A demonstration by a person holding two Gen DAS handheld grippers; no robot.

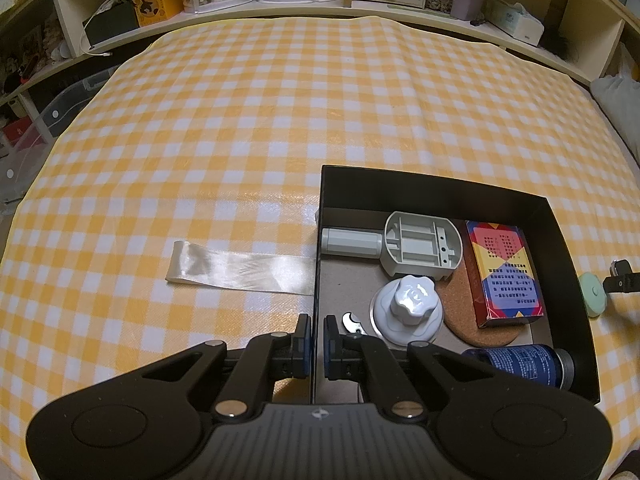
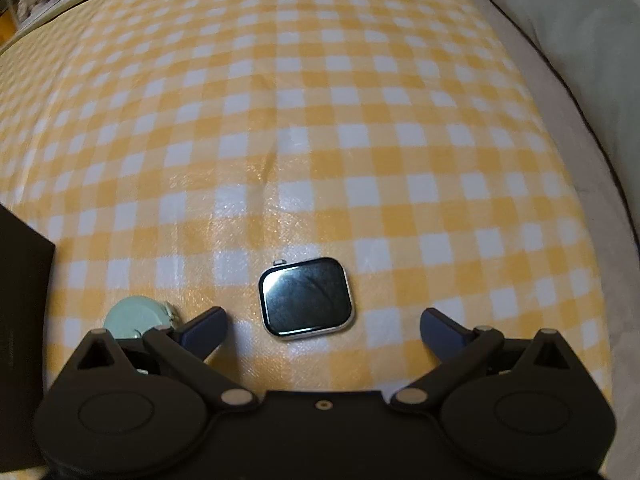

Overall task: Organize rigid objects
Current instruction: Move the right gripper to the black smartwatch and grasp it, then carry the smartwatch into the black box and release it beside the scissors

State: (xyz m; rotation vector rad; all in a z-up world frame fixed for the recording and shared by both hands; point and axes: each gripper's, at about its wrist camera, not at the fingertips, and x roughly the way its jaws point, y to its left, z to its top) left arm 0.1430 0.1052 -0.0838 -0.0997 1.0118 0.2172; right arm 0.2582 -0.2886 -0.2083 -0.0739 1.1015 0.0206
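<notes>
Yellow-checked cloth [image 1: 280,120] covers the surface; cluttered cream shelves [image 1: 320,6] stand behind it.

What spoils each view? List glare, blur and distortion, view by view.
Left wrist view: sharp, but the fisheye bends the shelf into an arc; glare on the ribbon and white knob. Right wrist view: softer, the cloth blurred towards the far edge; a glare streak on the watch screen; dim corners.

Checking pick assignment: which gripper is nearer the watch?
Right. The right gripper hangs open just short of the watch; the left gripper is shut on the box wall, across the box.
</notes>
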